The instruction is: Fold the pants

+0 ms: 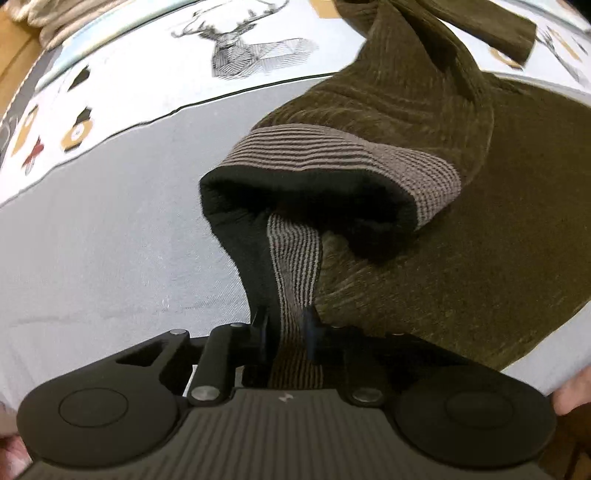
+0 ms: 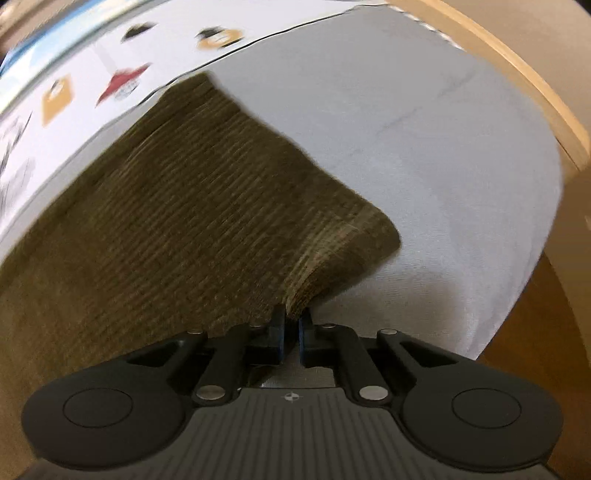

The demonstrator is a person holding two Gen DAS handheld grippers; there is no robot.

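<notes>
A: Starting with the left wrist view, we see the left gripper (image 1: 286, 325) pinching the striped waistband (image 1: 295, 266) of the pants (image 1: 480, 229), its fingers pressed together on that ribbed band.

B: We agree. The waistband opens ahead of the fingers, showing a dark lining (image 1: 306, 192), and the olive corduroy rises behind it in a bunched fold. A flat part of the pants lies to the right on the grey sheet (image 1: 110, 240).

A: Farther back we see a printed cloth (image 1: 147, 66) with a stag's head drawing (image 1: 240, 48) and small coloured motifs. A pale bundle of fabric (image 1: 48, 22) sits at the top left corner, too blurred for us to name.

B: At the bottom right edge we catch a bit of the person's hand (image 1: 574, 391).

A: Turning to the right wrist view, we find the right gripper (image 2: 291, 321) with its fingers nearly together, nipping the near corner of the pants (image 2: 184, 192).

B: Yes, the corner lifts slightly into the fingertips, while the rest of the corduroy spreads away to the left over the grey sheet (image 2: 424, 155). This view is smeared, so we cannot read finer detail.

A: The printed cloth (image 2: 74, 96) shows beyond the pants, and a wooden rim (image 2: 517, 81) curves along the right side.
</notes>
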